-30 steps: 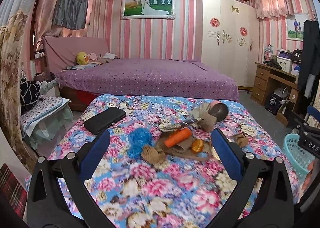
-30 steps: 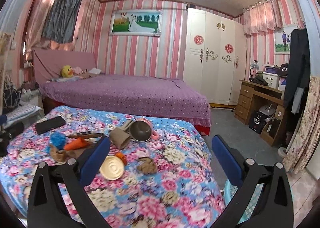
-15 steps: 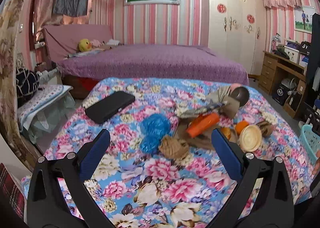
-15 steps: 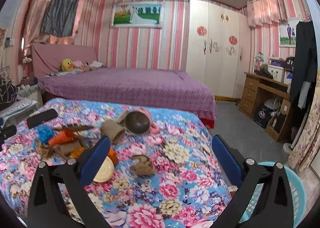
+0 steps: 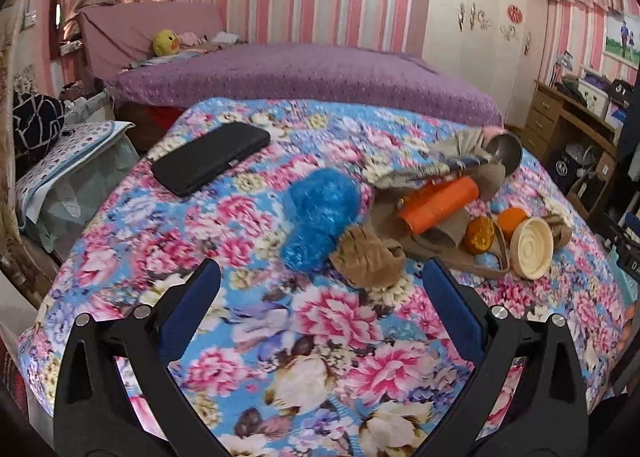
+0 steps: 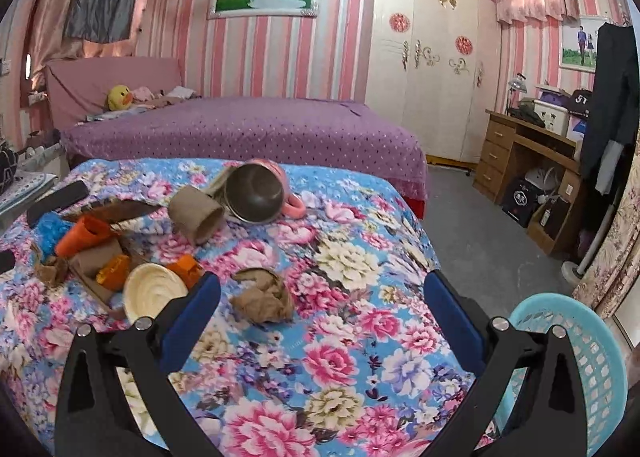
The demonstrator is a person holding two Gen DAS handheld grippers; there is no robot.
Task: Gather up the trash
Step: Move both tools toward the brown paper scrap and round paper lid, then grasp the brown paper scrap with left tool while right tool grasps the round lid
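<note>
Trash lies on a floral cloth-covered table [image 5: 320, 337]. In the left wrist view my left gripper [image 5: 320, 297] is open and empty, just short of a crumpled brown paper wad [image 5: 368, 255], a blue plastic bag [image 5: 316, 213] and an orange tube [image 5: 440, 205]. In the right wrist view my right gripper [image 6: 320, 305] is open and empty, just short of another crumpled brown wad [image 6: 264, 299]. A light-blue basket [image 6: 576, 369] stands on the floor at the lower right.
A black phone [image 5: 212, 163], a cream round lid [image 5: 532, 247], orange pieces [image 5: 480, 235], a cardboard tube [image 6: 196, 213] and a metal-lined pink mug [image 6: 256, 193] also lie on the table. A purple bed [image 6: 248, 133] is behind, a wooden desk [image 6: 520, 161] to the right.
Both grippers have moved down and closer to the table. The left one has neared the brown wad and blue bag; the right one now sits over the other wad, with the basket in view.
</note>
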